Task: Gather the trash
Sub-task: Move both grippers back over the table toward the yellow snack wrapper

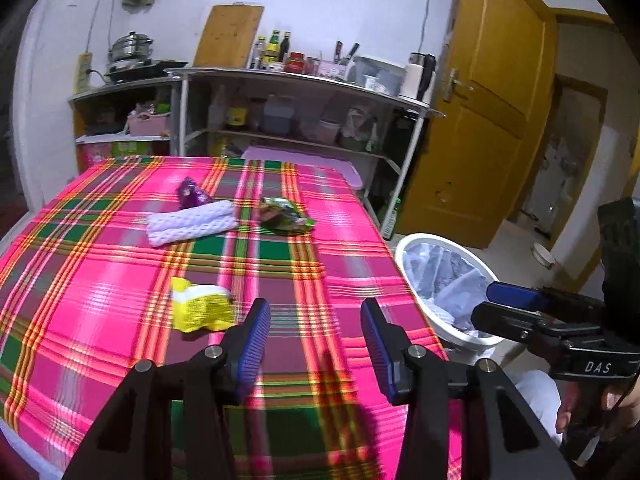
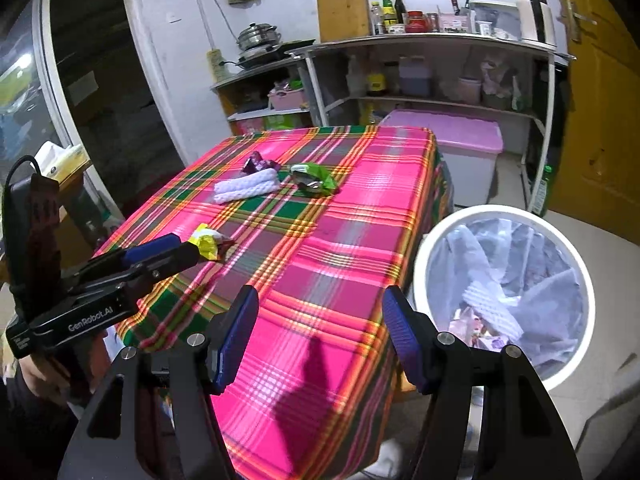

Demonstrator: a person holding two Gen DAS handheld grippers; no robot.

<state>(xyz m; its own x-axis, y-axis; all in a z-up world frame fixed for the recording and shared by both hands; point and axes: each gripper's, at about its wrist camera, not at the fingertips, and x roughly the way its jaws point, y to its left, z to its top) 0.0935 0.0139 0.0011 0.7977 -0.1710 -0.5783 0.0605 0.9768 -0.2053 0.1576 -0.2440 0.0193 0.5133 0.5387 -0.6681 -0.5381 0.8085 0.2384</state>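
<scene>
Holding crumpled wrappers, white bin [image 2: 424, 264] beside table [image 2: 328, 264].

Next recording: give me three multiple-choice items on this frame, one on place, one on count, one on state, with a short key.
1. Where is the white bin?
A. on the table
B. on the floor beside the table
C. on the shelf

2. How many wrappers lie on the tablecloth?
A. one
B. three
C. five

3. What do the left gripper fingers hold?
A. nothing, open
B. the yellow wrapper
C. the white cloth

Key: B, the bin stands past the table edge; B, yellow wrapper, green wrapper, purple wrapper; A, only cloth shows between the fingers.
</scene>
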